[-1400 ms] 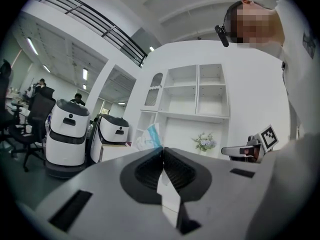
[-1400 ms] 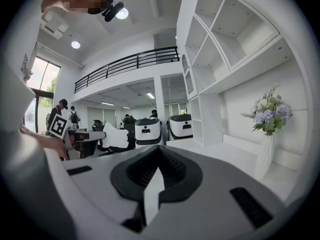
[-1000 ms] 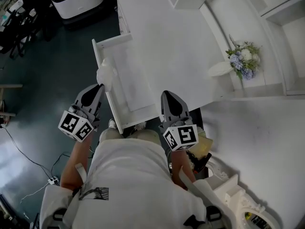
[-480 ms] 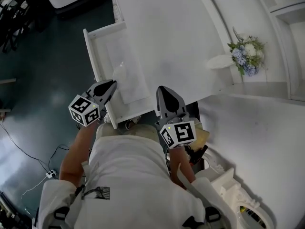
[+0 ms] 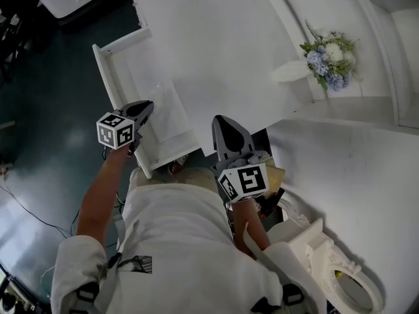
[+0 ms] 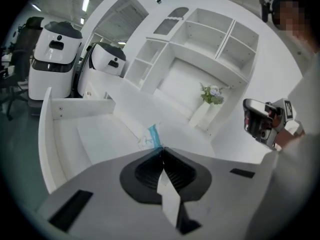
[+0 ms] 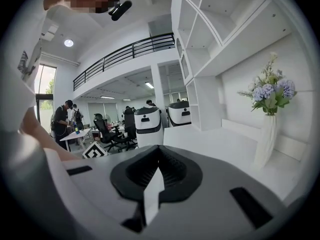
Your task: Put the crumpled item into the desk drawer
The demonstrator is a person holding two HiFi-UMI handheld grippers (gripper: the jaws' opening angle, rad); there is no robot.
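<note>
- My left gripper (image 5: 147,105) tilts down over the open drawer (image 5: 103,63), jaws pinched shut on the crumpled item (image 6: 151,137) at 12 o'clock.
- My right gripper (image 5: 221,122), jaws closed and empty, sits at the tabletop (image 5: 216,51) edge, 3 o'clock.

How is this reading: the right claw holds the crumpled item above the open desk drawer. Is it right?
Not quite: it is the left claw that holds the crumpled item above the open desk drawer, as the left gripper view shows. The right claw is shut on nothing.
</note>
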